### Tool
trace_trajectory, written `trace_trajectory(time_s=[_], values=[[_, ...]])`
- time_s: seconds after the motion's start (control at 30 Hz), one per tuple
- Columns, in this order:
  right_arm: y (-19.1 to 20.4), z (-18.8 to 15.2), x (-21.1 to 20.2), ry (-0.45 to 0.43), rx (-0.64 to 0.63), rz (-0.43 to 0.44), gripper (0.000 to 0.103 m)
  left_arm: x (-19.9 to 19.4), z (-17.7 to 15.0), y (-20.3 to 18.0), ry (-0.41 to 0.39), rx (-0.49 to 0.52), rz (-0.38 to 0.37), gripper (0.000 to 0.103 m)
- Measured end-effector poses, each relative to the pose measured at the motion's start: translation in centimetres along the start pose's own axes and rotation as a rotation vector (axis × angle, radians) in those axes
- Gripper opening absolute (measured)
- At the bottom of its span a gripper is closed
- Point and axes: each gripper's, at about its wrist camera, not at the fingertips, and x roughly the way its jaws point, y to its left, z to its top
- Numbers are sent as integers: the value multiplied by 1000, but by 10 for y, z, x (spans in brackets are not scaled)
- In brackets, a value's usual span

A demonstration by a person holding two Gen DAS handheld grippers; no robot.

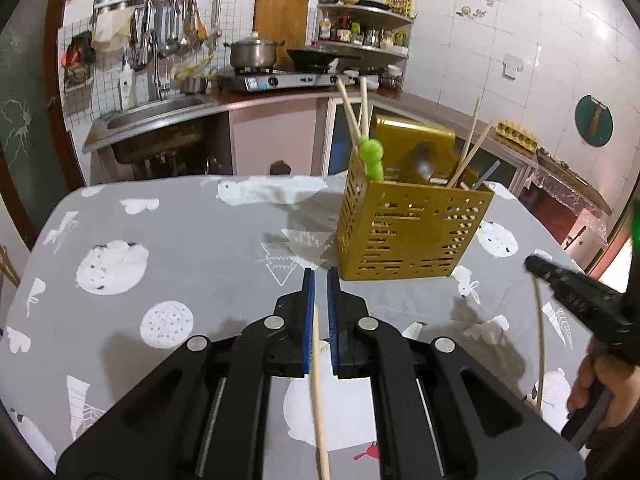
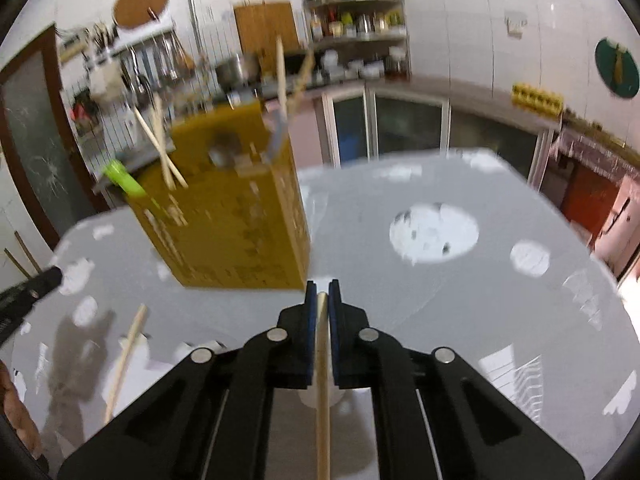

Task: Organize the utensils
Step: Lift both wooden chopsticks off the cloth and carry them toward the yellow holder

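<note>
**Two chopsticks in hand, holder on the table**

The left gripper (image 1: 321,280) has its blue pads drawn narrow around a wooden chopstick (image 1: 320,392), which runs back from between the jaws toward the camera and out the near edge of the left wrist view. The right gripper (image 2: 322,292) is closed the same way on a second chopstick (image 2: 322,380), clamped between its pads with the shaft trailing back toward the near edge.

The gold utensil holder (image 1: 408,232) stands upright on the grey patterned tablecloth (image 1: 180,240), just beyond the left gripper's tips and slightly to their right. In the right wrist view (badly motion-blurred) the same holder sits to the far left of the right gripper. Several chopsticks already stand in it: a pair joined by a green trainer clip (image 1: 372,158) in its left compartment, and two more leaning out of the right side beside a spoon (image 1: 424,164).

From the left wrist camera the right gripper shows at the right edge, its chopstick hanging down below it. A kitchen counter with a sink (image 1: 156,116) and gas stove (image 1: 276,80) lies far behind the table.
</note>
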Motion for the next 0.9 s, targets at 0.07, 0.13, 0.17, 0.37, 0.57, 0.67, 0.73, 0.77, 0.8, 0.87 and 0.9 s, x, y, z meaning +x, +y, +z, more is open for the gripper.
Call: trace_trajectory(time_s=[0.07,0.13,0.17,0.37,0.57,0.67,0.73,0.77,0.8,0.87,0.9], values=[[3,5,-18,-60,-9,2,6,-4,-1,-2,-8,13,-1,5],[7,8,-30,-86,-23,10,6,-3,-2,-1,1,16,-1,5],[9,9,-32,-91,-31,10,6,1,-2,1,20,11,-3,5],[4,8,-15,-35,-31,-4,6,49,-6,17,184,-30,-3,19],[0,-1,15,15,-24,-18,6,91,-22,14,252,43,83,46],[-1,-4,25,32,-23,-22,6,109,-28,10,281,74,117,46],[0,-5,30,39,-24,-22,6,119,-32,7,305,89,122,46],[0,-6,33,42,-25,-22,6,122,-33,7,316,93,121,46],[0,-7,35,45,-26,-23,6,126,-34,6,326,97,126,45],[1,-8,39,52,-27,-23,6,129,-32,4,322,110,134,45],[1,-9,40,54,-27,-22,6,130,-31,3,329,113,133,43]])
